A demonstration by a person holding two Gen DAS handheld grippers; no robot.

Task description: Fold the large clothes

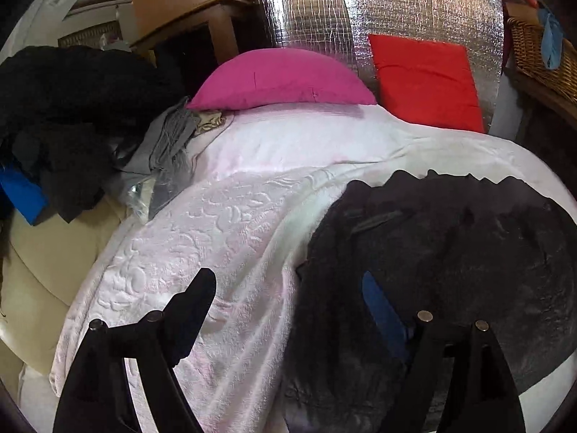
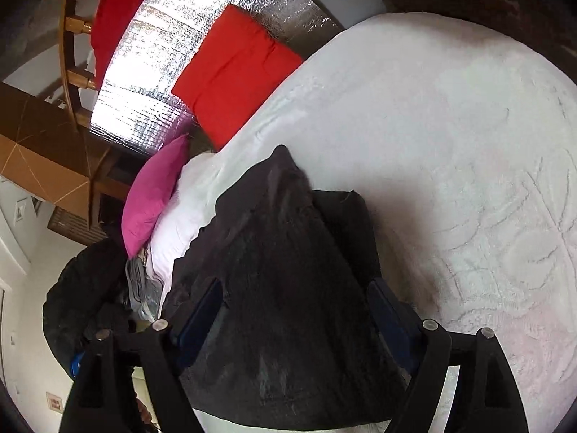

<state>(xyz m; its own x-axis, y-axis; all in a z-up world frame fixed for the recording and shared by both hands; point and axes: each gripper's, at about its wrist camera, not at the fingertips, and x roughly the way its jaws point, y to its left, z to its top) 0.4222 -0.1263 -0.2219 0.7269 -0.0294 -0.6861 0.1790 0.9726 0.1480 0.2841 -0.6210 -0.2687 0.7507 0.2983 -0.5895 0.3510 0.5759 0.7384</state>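
Observation:
A large black fuzzy garment [image 1: 450,252] lies spread on the white textured bedspread [image 1: 223,238], at the right of the left wrist view. My left gripper [image 1: 285,299] is open just above the bed at the garment's left edge; its left finger [image 1: 194,303] is over the bedspread, its right finger [image 1: 382,306] over the black cloth. In the right wrist view the garment [image 2: 281,270] fills the centre and rises in a fold between my right gripper's fingers [image 2: 202,310]. My right gripper [image 2: 292,310] is wide open around the cloth, not clamped.
A pink pillow [image 1: 281,79] and a red pillow [image 1: 425,79] rest at the head of the bed against silver foil. A heap of dark and grey clothes [image 1: 72,115] sits at the left. A wicker basket [image 1: 544,61] stands at the far right.

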